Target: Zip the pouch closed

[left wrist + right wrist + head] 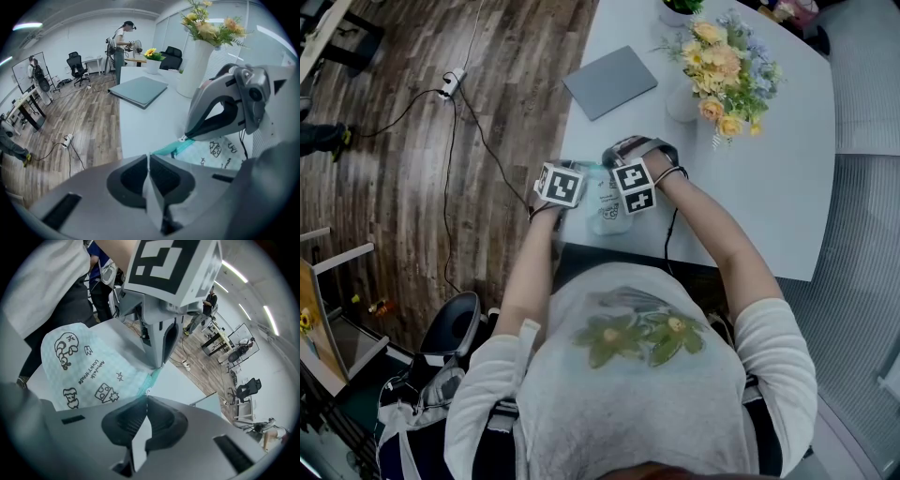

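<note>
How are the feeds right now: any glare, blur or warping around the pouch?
Head view: even light, sharp, no glare. Left gripper view: strong fisheye bending, dark corners, pouch slightly soft. Right gripper view: same warping, pouch print crisp, no glare.

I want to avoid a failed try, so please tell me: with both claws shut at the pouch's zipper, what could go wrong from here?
1. The right claw seems to pinch only the tiny white zip pull, so it may slip out when pulled.
2. The left claw holds just the teal zipper end; a weak hold could let the pouch bunch up or slide off the near edge of the table, close to where it lies.
</note>
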`<state>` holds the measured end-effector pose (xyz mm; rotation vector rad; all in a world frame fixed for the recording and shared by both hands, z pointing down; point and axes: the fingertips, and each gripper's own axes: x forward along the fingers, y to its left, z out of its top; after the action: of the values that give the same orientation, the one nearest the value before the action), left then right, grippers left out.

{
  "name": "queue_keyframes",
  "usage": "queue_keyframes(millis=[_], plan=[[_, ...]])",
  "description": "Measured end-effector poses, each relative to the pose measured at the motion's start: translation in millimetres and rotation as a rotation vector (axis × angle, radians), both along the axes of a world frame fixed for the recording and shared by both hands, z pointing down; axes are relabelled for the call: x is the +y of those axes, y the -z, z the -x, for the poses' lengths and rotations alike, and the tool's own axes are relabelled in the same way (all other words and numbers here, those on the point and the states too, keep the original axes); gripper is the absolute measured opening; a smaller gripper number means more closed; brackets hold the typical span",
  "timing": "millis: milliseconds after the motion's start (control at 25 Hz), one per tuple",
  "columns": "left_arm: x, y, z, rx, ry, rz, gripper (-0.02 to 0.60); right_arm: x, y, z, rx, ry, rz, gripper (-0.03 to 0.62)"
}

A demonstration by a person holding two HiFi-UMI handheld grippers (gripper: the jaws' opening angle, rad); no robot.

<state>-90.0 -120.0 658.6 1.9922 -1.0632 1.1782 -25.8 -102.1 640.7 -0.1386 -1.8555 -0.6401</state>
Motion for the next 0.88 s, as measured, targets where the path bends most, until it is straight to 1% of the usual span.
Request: queue_keyframes(millis=[200, 320, 400, 520, 800, 880], plan=[[1, -1, -3, 0.016, 0.001, 0.009, 0.023, -1, -1, -7, 0.01, -0.003, -0.003, 0.018], [1, -1, -2, 0.01, -0.001, 0.008, 0.023, -1, 0, -10, 0.004, -0.015, -0.003, 0.018], [4, -4, -4, 0.023, 0.001, 0.021, 0.023, 0, 0, -10, 0.003, -0.022, -0.001, 0.018], [-1, 3, 1, -0.005, -0.001, -0.004, 0.023, 0, 1, -10, -0.003, -0.034, 0.003, 0.018], [0, 1, -1, 0.001, -0.002, 0.0, 0.023, -2, 1, -11, -0.005, -0.059, 0.005, 0.018], [2, -2, -3, 0.016, -0.001, 0.015, 0.023, -2, 1, -11, 0.001, -0.057, 0.004, 0.018]])
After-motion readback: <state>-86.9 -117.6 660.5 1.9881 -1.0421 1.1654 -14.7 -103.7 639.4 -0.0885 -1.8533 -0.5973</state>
